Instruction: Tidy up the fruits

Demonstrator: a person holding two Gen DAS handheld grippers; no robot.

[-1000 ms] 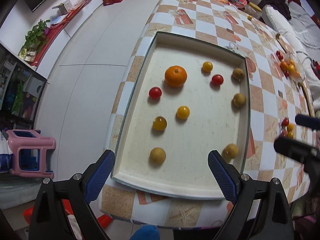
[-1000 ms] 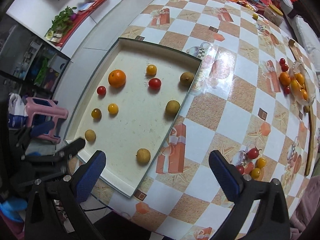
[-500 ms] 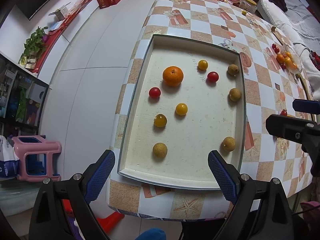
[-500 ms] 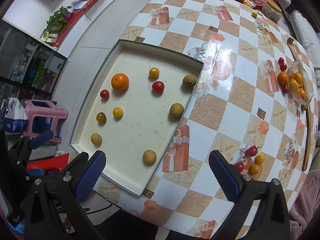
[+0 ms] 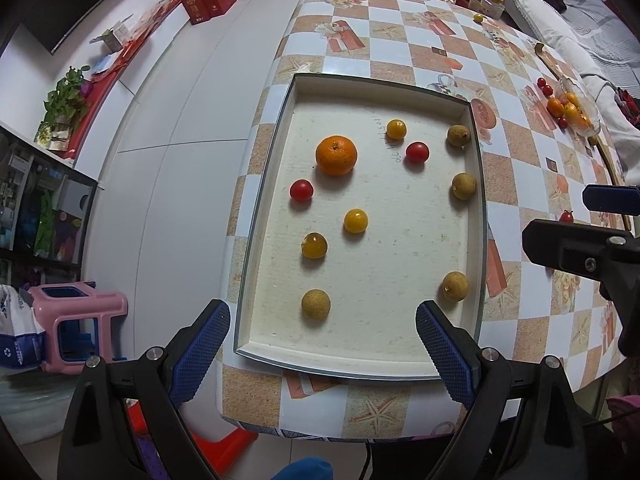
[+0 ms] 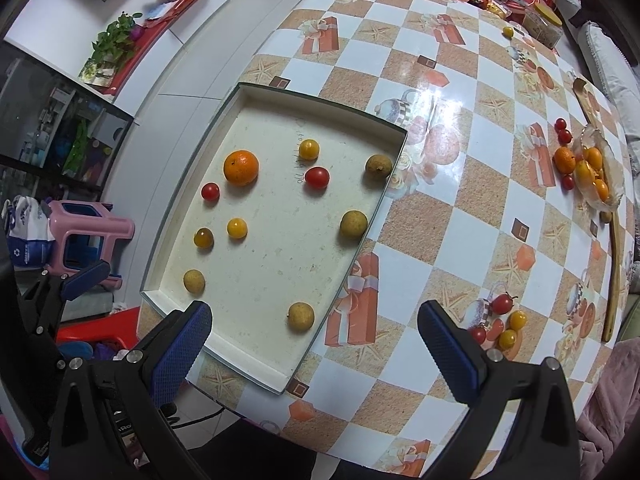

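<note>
left gripper (image 5: 322, 344) agape; right gripper (image 6: 316, 338) agape; both over tray (image 5: 360, 366); orange (image 5: 336, 155) inside

We are in a home: a bench (image 6: 460, 216) with a checked cloth, a pink stool (image 5: 76, 320), a potted plant (image 5: 66, 96).

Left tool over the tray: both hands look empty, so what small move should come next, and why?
Probably lower the left tool onto the nearest brown fruit. It is open and empty above the tray, and that fruit lies between its fingers, apart from the other fruit. The right tool is open too.
</note>
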